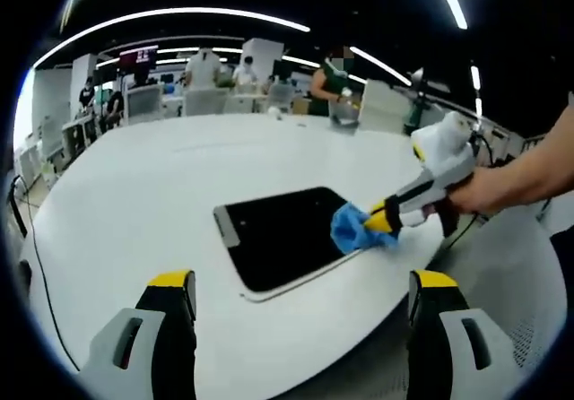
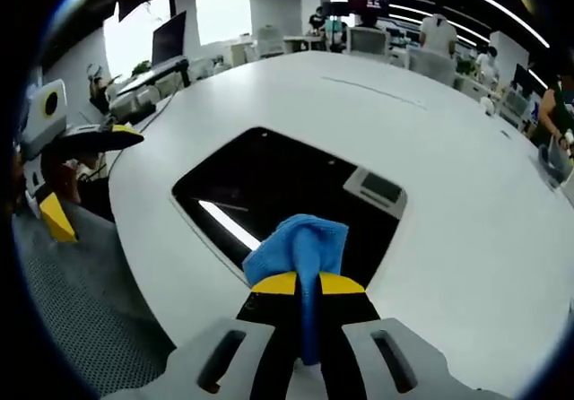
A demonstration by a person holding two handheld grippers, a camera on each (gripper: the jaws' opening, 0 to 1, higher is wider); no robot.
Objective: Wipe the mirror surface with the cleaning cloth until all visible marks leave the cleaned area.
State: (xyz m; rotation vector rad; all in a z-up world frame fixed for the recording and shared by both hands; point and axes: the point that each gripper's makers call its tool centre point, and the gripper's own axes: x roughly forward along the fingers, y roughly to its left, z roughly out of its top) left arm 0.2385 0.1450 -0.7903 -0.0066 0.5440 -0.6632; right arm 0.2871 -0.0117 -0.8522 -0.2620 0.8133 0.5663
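A: Where did the mirror (image 1: 282,236) lie?
B: Flat on the white table (image 1: 134,203), near its edge.
A: Right gripper (image 2: 305,283)?
B: Jaws clamped on the blue cloth (image 2: 300,247), which was pressed on the mirror's near edge.
A: Left gripper (image 1: 300,292)?
B: Jaws spread wide, nothing between them, held off the table's edge.

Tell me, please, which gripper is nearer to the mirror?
Right. The right gripper presses the blue cloth onto the mirror at its edge; the left gripper hovers open, back from the mirror's near edge.
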